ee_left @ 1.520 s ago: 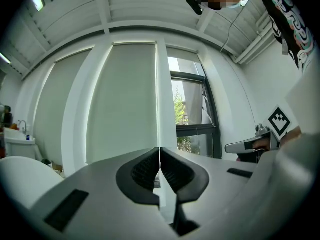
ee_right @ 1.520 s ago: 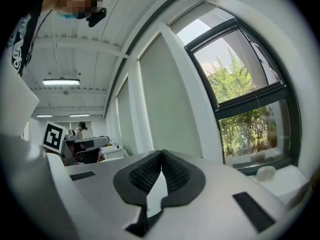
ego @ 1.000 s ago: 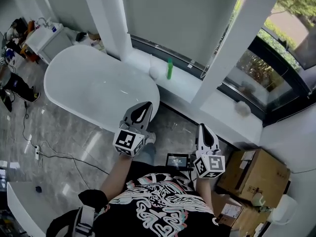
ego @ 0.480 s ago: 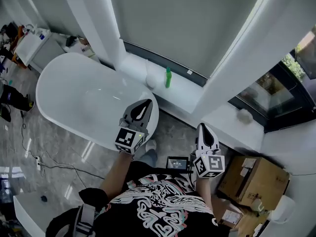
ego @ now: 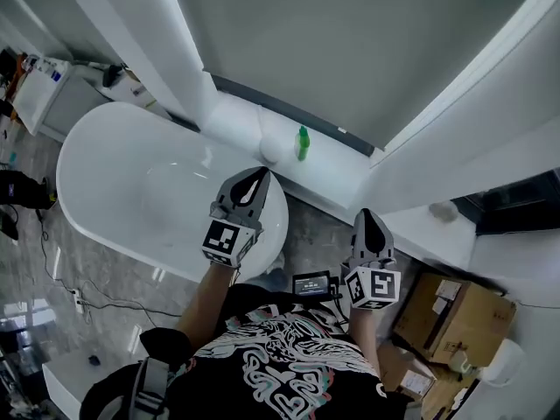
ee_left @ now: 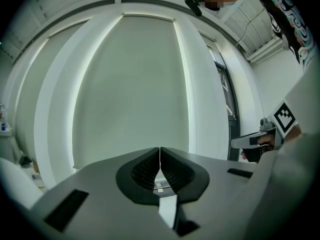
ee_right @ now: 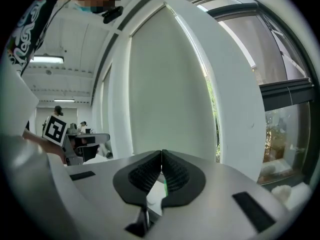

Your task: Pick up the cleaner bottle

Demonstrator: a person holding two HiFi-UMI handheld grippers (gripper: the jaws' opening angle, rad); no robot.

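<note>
The cleaner bottle point(ego: 302, 143) was in neither of my jaws. My left gripper point(ee_left: 159, 160) had its ribbed pads pressed tip to tip with nothing caught between them, and my right gripper point(ee_right: 161, 162) was clenched empty in the same way. I judge I kept them closed because I was only carrying them toward the bottle and had no need to spread them until I was close. I held both out roughly level in front of me, the left over the end of the bathtub point(ego: 131, 173) and the right over the floor point(ego: 324, 226), each well apart from the bottle.

The bottle was green and stood upright on the white ledge point(ego: 337, 178) under the drawn blind point(ego: 350, 51). Just beside it was a round white thing point(ego: 272, 150) that I could not identify. In the left gripper view the bottle was hidden behind the jaws. In the right gripper view only a thin green sliver showed through the gap beneath the pads, probably the bottle. Its cap and label were too small to make out in the head view.
</note>
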